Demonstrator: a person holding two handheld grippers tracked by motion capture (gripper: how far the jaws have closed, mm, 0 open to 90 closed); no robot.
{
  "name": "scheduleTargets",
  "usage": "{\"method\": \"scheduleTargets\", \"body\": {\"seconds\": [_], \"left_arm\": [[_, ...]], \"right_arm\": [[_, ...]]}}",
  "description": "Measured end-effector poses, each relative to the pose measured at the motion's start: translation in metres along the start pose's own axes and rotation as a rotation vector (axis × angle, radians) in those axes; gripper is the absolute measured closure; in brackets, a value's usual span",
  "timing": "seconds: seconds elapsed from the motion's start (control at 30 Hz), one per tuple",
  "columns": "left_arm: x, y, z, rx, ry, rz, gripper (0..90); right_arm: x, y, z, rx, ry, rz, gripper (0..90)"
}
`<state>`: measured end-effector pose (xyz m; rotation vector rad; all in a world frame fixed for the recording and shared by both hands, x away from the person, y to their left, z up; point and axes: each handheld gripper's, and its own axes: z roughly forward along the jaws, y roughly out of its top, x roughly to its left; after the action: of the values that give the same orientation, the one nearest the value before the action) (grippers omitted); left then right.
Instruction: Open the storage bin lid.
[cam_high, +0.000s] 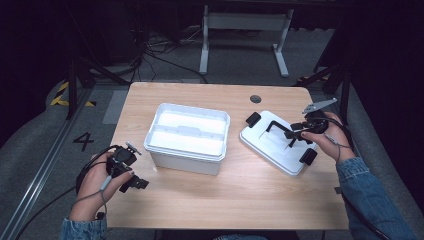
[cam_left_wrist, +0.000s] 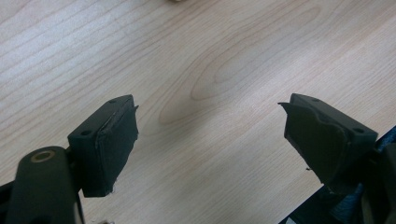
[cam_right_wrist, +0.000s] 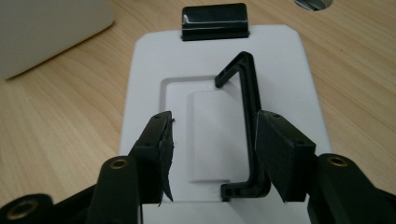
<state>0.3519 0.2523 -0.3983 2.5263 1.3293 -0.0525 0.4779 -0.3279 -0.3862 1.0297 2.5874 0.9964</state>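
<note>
White box (cam_high: 187, 137) open on table, lid (cam_high: 277, 142) beside it

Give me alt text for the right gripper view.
The right tongs hang open over a white lid on the wooden table, their jaws either side of its raised black handle. A black latch sits at the lid's far edge.

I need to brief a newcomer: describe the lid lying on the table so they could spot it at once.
On the wooden table, look right of the open white box, toward the right gripper. The white lid lies flat there, apart from the box. Unlike the box, it is a thin panel with a raised black handle on top and black latches at its ends.
</note>
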Motion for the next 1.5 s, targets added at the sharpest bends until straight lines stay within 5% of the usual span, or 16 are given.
{"method": "scheduleTargets", "body": {"seconds": [0.4, 0.73, 1.07, 1.5], "left_arm": [[-0.001, -0.01, -0.002, -0.01, 0.002, -0.014, 18.3], [-0.002, -0.005, -0.002, -0.006, 0.005, -0.004, 18.3], [-0.004, 0.001, -0.001, 0.003, 0.004, 0.015, 18.2], [-0.005, 0.002, 0.0, 0.013, 0.002, 0.015, 18.2]], "right_arm": [[0.038, -0.01, -0.027, -0.03, 0.044, -0.06, 47.3], [0.068, -0.025, -0.034, -0.033, 0.106, -0.078, 47.5], [0.092, -0.039, -0.028, 0.054, 0.102, -0.06, 47.4], [0.117, -0.058, -0.012, 0.058, 0.125, -0.078, 47.4]]}}
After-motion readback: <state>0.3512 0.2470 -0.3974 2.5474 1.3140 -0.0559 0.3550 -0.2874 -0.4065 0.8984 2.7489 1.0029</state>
